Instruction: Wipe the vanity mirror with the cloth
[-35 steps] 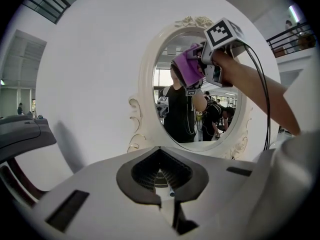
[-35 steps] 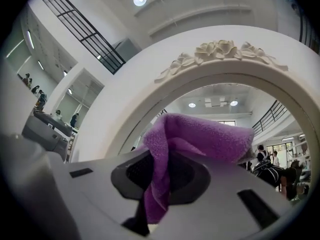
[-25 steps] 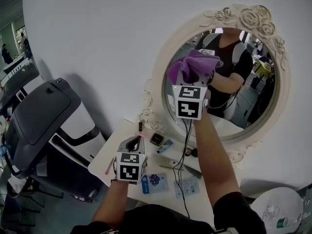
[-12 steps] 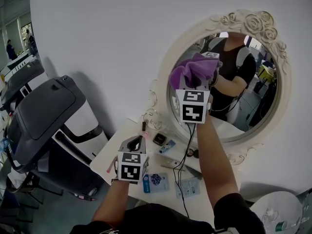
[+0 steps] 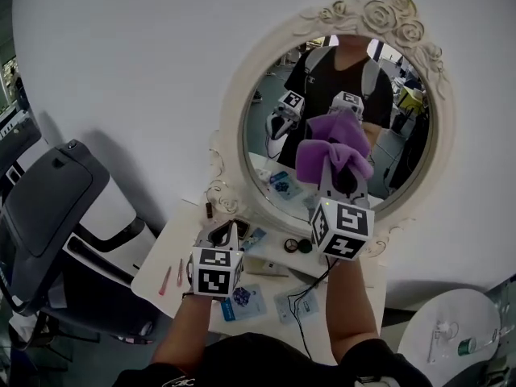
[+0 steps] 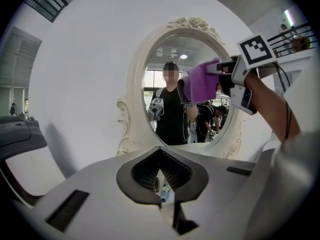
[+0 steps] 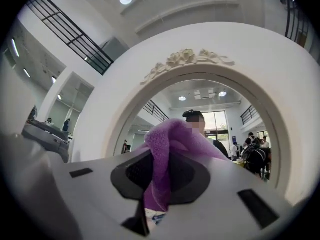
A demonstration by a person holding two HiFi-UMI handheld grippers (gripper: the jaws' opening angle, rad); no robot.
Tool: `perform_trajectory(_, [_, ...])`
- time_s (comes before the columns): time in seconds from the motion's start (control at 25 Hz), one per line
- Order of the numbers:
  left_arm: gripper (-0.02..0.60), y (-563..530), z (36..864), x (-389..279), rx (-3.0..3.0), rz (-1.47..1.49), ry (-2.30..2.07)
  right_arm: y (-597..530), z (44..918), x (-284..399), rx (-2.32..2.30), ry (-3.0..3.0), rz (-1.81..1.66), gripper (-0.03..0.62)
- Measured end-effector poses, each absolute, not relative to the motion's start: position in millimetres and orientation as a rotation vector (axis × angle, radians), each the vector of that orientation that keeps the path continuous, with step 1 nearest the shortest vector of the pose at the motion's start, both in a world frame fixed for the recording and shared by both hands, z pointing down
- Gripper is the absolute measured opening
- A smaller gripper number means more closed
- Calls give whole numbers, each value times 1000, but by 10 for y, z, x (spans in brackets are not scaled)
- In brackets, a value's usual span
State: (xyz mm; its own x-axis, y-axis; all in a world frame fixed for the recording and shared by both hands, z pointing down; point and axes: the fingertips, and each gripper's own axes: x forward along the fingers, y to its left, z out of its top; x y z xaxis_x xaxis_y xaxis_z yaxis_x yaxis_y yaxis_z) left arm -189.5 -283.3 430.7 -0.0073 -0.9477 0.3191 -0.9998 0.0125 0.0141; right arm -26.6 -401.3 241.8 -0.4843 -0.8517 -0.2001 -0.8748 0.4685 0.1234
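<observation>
The oval vanity mirror in a white ornate frame stands on the wall above a small table. My right gripper is shut on a purple cloth, which sits bunched against the lower right part of the glass. In the right gripper view the cloth hangs from the closed jaws before the mirror frame. My left gripper hangs low over the table, shut and holding nothing. The left gripper view shows the mirror, the cloth and the right gripper at upper right.
The white table under the mirror carries small cosmetics, flat packets and two pink pens. A grey and white machine stands at the left. A round white stand is at the bottom right.
My right gripper has carried the cloth from the mirror's upper left down to its lower right part. The head view has shifted. My left gripper has stayed low over the table.
</observation>
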Motion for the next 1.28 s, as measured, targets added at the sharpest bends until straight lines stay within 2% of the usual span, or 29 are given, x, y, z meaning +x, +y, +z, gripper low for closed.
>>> perform_trajectory(0.28, [-3,-3215,4249,-1314,2200,338,-1899,-4130,2670,697,-1802,2471,252,55])
perform_trajectory(0.68, [-3,-3490,4259,-603,2358,381,-1737,-4290,3052,1475,-2010,2396,143,55])
perform_trajectory(1.04, [-3,-3458,4298,-809,2290,397,-1801,-4600,3334,1435,-2011,2425,54,55])
perform_trajectory(1.28, [-3,-3339,4345,-1211,2186,392,-1893,-4610,3395,956,-1921,2502,83,55])
